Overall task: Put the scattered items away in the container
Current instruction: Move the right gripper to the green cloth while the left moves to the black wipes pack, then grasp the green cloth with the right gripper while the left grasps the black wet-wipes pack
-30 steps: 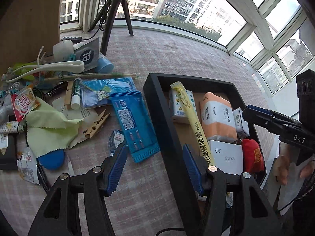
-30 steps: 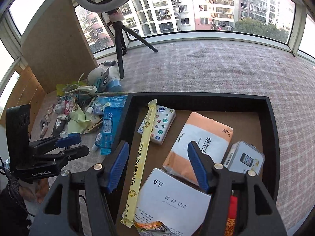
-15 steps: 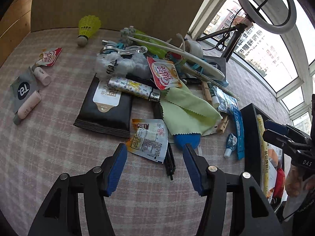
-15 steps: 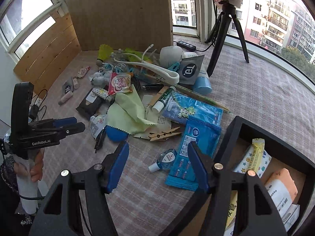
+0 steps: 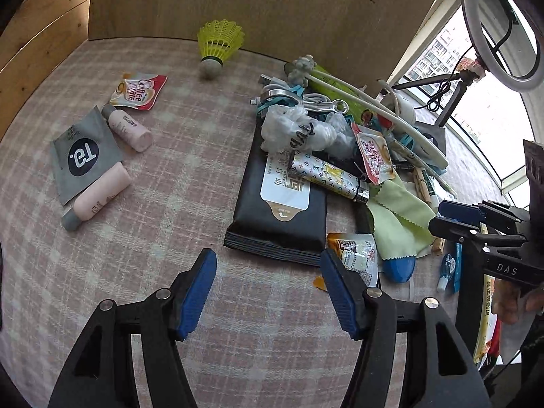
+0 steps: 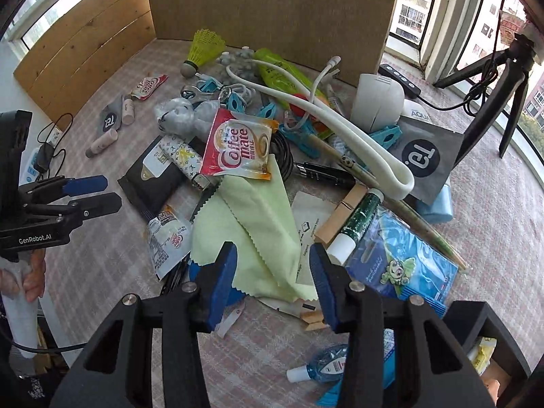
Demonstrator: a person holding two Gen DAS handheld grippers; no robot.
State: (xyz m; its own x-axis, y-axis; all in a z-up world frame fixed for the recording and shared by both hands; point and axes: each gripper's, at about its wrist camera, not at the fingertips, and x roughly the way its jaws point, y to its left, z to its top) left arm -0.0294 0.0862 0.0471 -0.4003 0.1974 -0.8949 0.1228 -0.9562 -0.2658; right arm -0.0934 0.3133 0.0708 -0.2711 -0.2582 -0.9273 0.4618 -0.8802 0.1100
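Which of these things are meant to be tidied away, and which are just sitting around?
To tidy:
green cloth
Coffee mate sachet
black wipes pack
shuttlecock
black container, their destination

Just there:
ring light
tripod
power strip

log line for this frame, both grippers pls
left gripper: opening, empty, over black wipes pack | right gripper: closing, over green cloth, no grip

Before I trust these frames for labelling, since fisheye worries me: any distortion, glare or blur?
Left wrist view: strong barrel bend at the edges, blown-out window behind the ring light, black wipes pack sharp. Right wrist view: same bend, overexposed windows, Coffee mate sachet crisp.
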